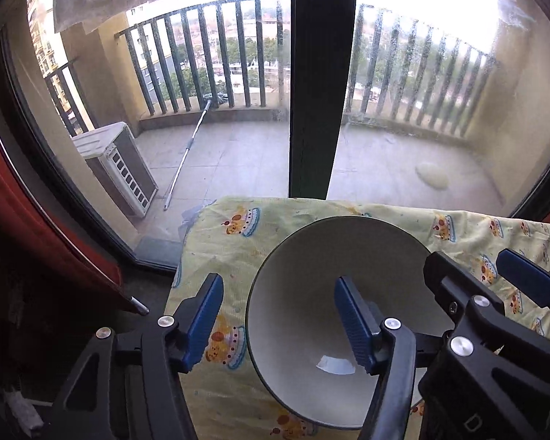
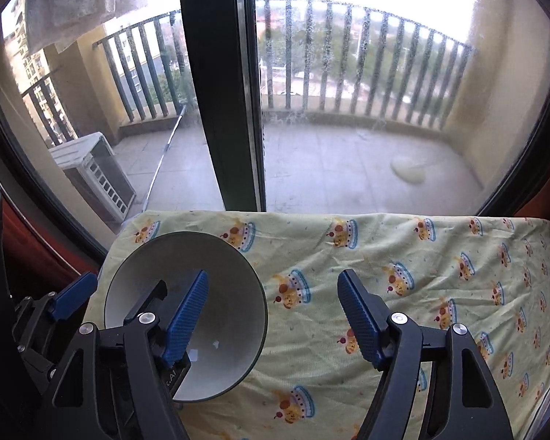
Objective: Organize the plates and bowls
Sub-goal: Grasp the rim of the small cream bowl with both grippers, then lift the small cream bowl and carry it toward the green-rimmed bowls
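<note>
Left gripper (image 1: 278, 324): blue-padded fingers (image 1: 354, 324) spread wide, straddling the near-left rim of a white bowl (image 1: 300, 293); one pad sits inside the bowl, the other outside at 9 o'clock, neither visibly pressing the wall. Right gripper (image 2: 273, 319): fingers equally wide, its left pad (image 2: 187, 317) over the bowl's interior, its right pad above bare cloth at 3 o'clock. Partial lettering ("t.AI") shows on the black body inside the bowl in the right wrist view (otherwise unreadable). The bowl is round, with no long axis, and rests mouth-up on a yellow tablecloth (image 2: 403, 256) printed with cartoon cakes. At 12 o'clock, a glass balcony door (image 1: 322, 80).
</note>
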Demonstrator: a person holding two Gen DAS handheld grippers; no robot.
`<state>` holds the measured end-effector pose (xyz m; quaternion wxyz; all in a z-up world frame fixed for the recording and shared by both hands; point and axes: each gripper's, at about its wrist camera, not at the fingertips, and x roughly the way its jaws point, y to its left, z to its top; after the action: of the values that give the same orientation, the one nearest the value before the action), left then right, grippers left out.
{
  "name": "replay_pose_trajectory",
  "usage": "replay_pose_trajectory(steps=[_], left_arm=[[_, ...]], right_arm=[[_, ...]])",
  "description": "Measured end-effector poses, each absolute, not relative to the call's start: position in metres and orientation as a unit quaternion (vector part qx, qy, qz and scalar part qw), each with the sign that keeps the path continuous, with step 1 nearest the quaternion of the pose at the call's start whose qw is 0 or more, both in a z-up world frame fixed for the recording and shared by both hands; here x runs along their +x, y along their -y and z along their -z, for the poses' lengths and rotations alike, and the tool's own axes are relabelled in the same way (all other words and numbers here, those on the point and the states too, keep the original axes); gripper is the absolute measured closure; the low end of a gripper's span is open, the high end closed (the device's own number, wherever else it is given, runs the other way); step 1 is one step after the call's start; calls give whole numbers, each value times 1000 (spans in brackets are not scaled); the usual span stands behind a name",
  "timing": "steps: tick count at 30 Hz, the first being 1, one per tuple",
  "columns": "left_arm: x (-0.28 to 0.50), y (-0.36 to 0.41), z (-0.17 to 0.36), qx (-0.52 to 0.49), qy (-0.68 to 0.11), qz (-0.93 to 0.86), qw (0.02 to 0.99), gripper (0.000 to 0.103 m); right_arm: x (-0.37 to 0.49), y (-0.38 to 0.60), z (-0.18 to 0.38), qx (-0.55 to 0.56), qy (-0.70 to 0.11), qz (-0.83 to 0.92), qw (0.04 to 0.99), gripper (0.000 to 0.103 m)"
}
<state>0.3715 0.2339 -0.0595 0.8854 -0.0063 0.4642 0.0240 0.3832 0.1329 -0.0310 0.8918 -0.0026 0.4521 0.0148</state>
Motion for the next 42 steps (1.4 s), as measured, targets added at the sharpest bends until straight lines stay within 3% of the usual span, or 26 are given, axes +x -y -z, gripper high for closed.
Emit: replay_pose_trajectory(steps=[1,3,4,9,16,18,42], left_arm=[[373,-232,62,-4,-468,-21,883,48],[374,-233,65,-4,-473,-23,881,63],[374,-232,67,-2,-473,-28,881,65],[375,-237,72,-2,-475,-31,880,75],[374,-242,72,-11,-478,-32,878,80],[373,-242,72,-4,-480,-31,877,80],[329,-210,57,-3,-493,9,870,80]], right_arm=[[385,-133,34,0,-456,-16,890,39],[389,-133,42,12,-465,-21,885,57],[390,-132,45,15,-467,-20,884,61],[394,-134,56,34,-476,-30,879,71],[396,-138,59,47,-488,-27,871,77],[395,-138,58,36,-490,-20,871,83],[343,-103,41,41,-497,21,867,84]])
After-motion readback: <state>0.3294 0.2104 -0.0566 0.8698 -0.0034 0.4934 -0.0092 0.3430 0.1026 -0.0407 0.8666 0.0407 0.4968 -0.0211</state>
